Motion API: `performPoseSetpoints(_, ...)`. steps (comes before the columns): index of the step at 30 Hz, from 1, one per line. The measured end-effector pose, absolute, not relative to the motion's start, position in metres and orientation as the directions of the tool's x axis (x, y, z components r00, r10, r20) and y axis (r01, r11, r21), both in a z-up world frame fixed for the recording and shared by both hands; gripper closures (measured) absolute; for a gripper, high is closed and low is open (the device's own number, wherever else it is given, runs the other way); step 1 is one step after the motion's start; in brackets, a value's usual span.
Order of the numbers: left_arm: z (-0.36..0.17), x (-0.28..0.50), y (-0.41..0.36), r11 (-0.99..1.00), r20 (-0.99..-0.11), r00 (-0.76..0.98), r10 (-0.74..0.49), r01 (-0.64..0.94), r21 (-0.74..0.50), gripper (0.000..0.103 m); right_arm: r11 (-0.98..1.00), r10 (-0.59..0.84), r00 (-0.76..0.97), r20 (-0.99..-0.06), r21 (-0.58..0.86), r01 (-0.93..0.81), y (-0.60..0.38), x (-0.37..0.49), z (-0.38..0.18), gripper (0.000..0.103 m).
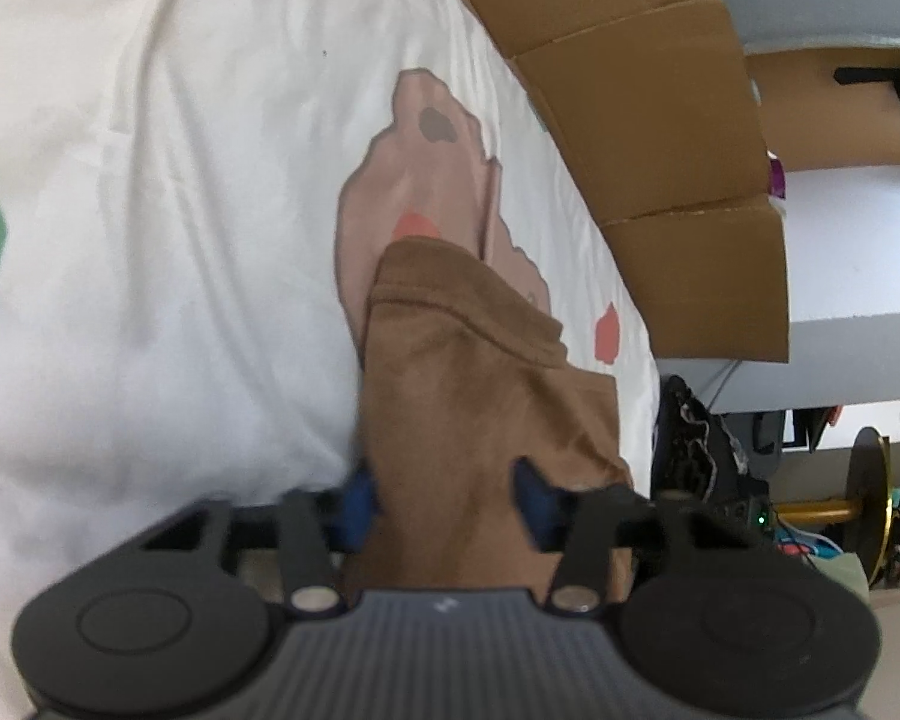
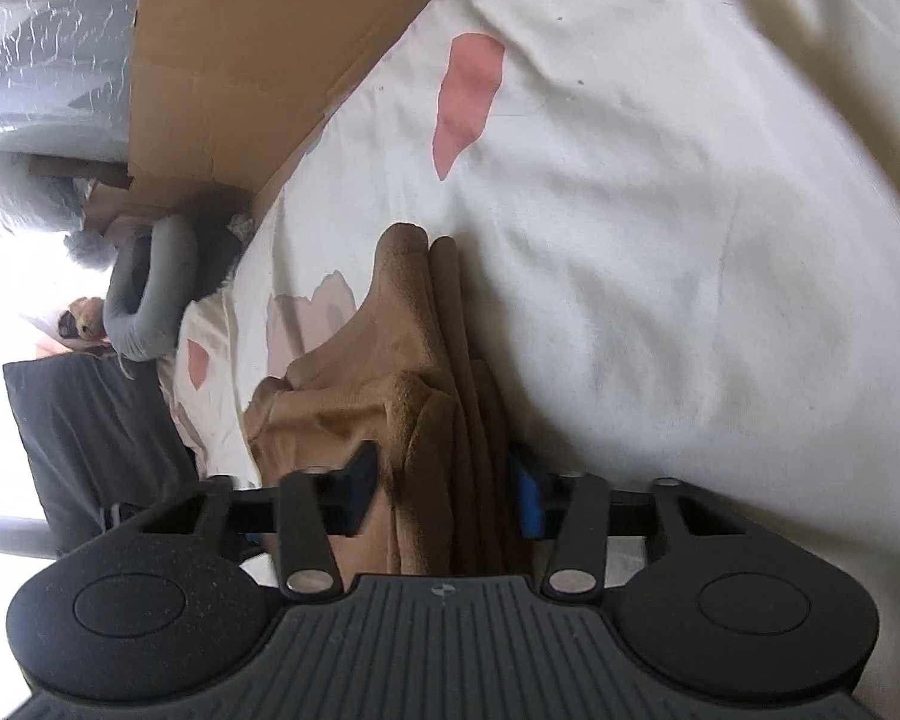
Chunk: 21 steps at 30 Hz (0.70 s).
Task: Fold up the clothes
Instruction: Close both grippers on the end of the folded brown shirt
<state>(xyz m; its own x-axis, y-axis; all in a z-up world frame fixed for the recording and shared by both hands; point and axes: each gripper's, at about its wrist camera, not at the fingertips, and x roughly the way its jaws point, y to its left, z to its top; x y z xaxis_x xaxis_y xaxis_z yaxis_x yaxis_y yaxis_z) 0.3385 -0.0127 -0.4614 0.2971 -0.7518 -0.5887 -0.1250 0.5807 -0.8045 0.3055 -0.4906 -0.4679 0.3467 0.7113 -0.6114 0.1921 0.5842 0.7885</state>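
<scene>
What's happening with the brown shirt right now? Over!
Left gripper shut on brown cloth garment. Right gripper shut on its bunched folds. Garment over white patterned bedsheet. Cardboard sheet alongside, not blocking.

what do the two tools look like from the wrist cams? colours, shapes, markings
Both match. Left tool: grey ribbed body with a small white mark at the top centre, two round black discs at the sides, black linkage arms on silver pivot pins, blue pads on the fingers. Right tool: darker ribbed body, same discs, links and pins; one blue pad shows. No cables or sleeves visible.
</scene>
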Motion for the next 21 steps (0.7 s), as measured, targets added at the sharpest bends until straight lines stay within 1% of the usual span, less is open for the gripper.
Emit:
performPoseSetpoints(2,-0.46,0.341,-0.015,0.575,-0.582,0.296,-0.758,-0.12,-0.81,0.074,0.602,0.709,0.336,-0.62,0.78,0.169,-0.49,0.306,-0.462,0.066)
performPoseSetpoints(4,-0.457,0.341,-0.015,0.558,-0.563,0.297,-0.771,-0.11,-0.822,0.082,0.612,0.712,0.33,-0.619,0.779,0.14,-0.49,0.306,-0.455,0.066)
performPoseSetpoints(6,-0.454,0.341,-0.016,0.552,-0.553,0.293,-0.78,-0.093,-0.829,0.082,0.614,0.715,0.329,-0.617,0.779,0.126,-0.491,0.306,-0.451,0.065)
performPoseSetpoints(7,-0.453,0.341,-0.016,0.557,-0.555,0.29,-0.78,-0.085,-0.826,0.081,0.614,0.717,0.329,-0.615,0.78,0.12,-0.492,0.305,-0.45,0.065)
performPoseSetpoints(9,-0.455,0.342,-0.016,0.575,-0.574,0.285,-0.767,-0.091,-0.813,0.075,0.622,0.711,0.325,-0.624,0.773,0.125,-0.494,0.305,-0.452,0.065)
performPoseSetpoints(10,-0.457,0.342,-0.016,0.581,-0.583,0.285,-0.761,-0.098,-0.808,0.069,0.625,0.707,0.321,-0.63,0.769,0.135,-0.496,0.304,-0.455,0.064)
performPoseSetpoints(11,-0.458,0.343,-0.016,0.588,-0.59,0.286,-0.755,-0.104,-0.803,0.067,0.626,0.703,0.318,-0.636,0.766,0.146,-0.497,0.304,-0.458,0.061)
performPoseSetpoints(14,-0.462,0.341,-0.015,0.593,-0.597,0.281,-0.752,-0.109,-0.798,0.063,0.61,0.715,0.312,-0.626,0.776,0.159,-0.501,0.3,-0.465,0.058)
performPoseSetpoints(21,-0.475,0.344,-0.02,0.585,-0.593,0.263,-0.761,-0.119,-0.803,0.062,0.583,0.738,0.31,-0.6,0.797,0.155,-0.493,0.307,-0.473,0.057)
